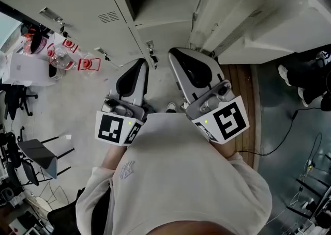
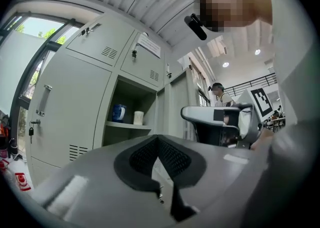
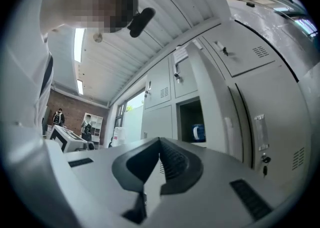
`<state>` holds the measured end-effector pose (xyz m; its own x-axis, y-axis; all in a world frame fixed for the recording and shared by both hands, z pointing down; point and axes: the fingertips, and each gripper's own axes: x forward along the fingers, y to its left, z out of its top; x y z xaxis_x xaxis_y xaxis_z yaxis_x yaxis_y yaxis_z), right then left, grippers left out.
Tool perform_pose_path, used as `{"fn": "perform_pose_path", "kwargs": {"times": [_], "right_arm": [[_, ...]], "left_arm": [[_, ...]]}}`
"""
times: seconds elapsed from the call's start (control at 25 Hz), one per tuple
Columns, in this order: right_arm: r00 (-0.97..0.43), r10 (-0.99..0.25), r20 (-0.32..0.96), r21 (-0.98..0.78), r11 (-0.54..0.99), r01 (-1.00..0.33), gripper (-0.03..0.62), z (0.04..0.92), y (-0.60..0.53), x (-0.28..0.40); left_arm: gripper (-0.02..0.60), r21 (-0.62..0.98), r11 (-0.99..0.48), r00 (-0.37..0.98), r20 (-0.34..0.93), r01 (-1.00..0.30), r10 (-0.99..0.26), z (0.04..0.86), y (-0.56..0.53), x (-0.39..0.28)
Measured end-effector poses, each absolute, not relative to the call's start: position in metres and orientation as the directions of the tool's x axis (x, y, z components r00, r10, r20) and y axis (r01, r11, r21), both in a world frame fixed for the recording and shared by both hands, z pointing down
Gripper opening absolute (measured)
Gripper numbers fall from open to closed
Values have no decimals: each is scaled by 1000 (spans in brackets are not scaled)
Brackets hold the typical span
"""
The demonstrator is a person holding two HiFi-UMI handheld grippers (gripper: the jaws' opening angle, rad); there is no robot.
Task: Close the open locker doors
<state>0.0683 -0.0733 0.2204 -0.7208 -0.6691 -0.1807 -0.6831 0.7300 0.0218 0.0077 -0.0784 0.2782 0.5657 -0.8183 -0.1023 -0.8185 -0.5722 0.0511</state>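
Left hand-held gripper (image 1: pixel 135 74) and right hand-held gripper (image 1: pixel 187 66) closed, empty.
Open locker door (image 1: pixel 243 17) ahead, upper right of frame; nearer right hand-held gripper.

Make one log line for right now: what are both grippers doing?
left gripper: shut, empty | right gripper: shut, empty | locker: open, blue mug inside

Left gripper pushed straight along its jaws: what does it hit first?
Likely the open locker compartment, near its right edge, beside the blue mug. Nothing nearer shows ahead of the left gripper; depth unclear.
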Motion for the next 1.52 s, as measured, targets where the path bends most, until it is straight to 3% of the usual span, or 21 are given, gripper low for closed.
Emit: {"fn": "perform_pose_path", "kwargs": {"times": [0.28,0.68,1.2,1.32,1.52], "right_arm": [[-743,-631,-224,51,753,-656,11,221,-42,114],[-659,-727,-194,111,651,-751,11,224,-68,183],[-778,-610,-153,-8,788,-616,16,244,-94,172],[-795,-586,-154,-19,807,-591,66,244,-95,167],[-818,-553,-158,-27,830,-557,68,244,-98,159]], "left_arm": [[2,20,-580,575,-113,-814,-810,274,-61,40],[2,0,-583,578,-133,-812,-805,265,-58,50],[2,6,-565,561,-115,-825,-820,270,-63,49],[2,5,-558,554,-114,-830,-825,271,-64,47],[2,10,-550,546,-105,-835,-831,274,-67,44]]}}
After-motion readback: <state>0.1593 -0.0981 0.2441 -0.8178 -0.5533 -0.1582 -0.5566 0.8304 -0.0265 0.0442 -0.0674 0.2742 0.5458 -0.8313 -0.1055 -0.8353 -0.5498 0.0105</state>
